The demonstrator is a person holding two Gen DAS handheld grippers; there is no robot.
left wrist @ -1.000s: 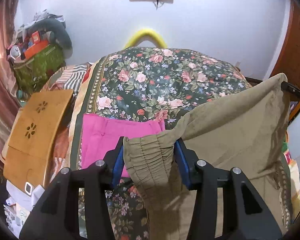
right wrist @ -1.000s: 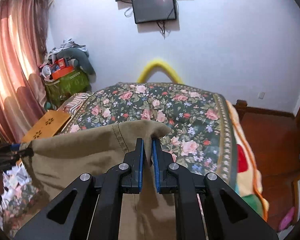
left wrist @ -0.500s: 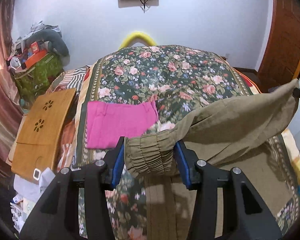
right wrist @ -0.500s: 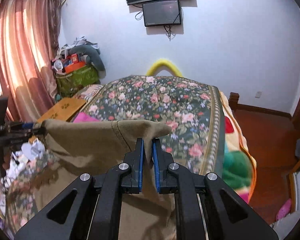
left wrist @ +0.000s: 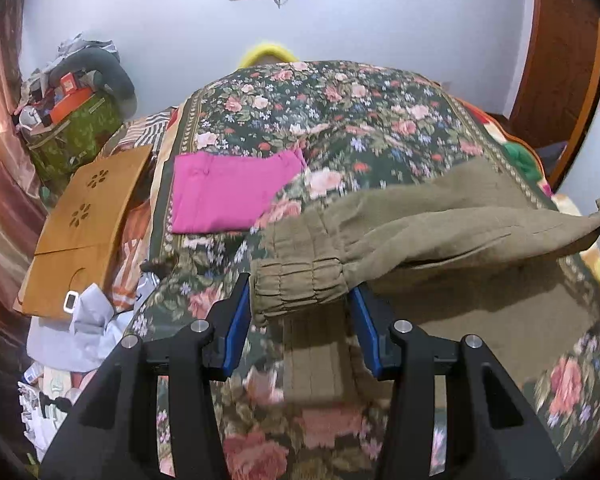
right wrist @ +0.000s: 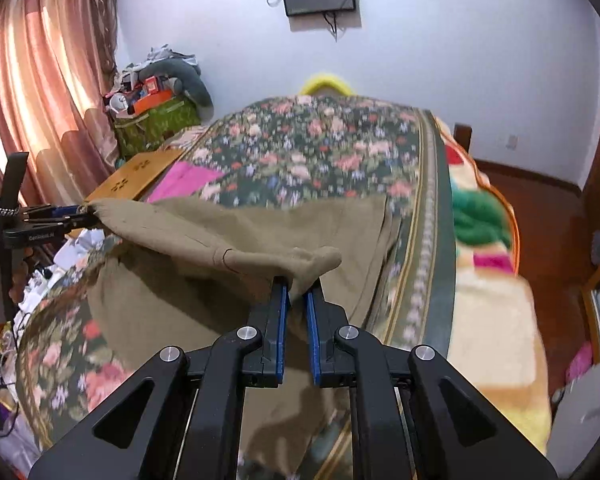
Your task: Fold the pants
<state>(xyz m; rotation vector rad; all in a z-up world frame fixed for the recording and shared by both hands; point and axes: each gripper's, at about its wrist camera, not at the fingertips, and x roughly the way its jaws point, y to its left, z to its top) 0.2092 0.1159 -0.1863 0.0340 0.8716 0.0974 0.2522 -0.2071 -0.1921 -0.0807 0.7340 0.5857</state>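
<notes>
Left wrist view: pants (left wrist: 440, 216) waistband bunched between gripping fingers (left wrist: 236, 320); right fingers (right wrist: 280, 320) pinch the opposite corner.

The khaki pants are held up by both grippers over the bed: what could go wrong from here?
1. The right gripper pinches only a thin corner of the khaki pants; it may slip out.
2. The lower layer already lies wrinkled on the floral blanket, so the fold may land uneven.
3. The fold could land near the pink garment.
</notes>
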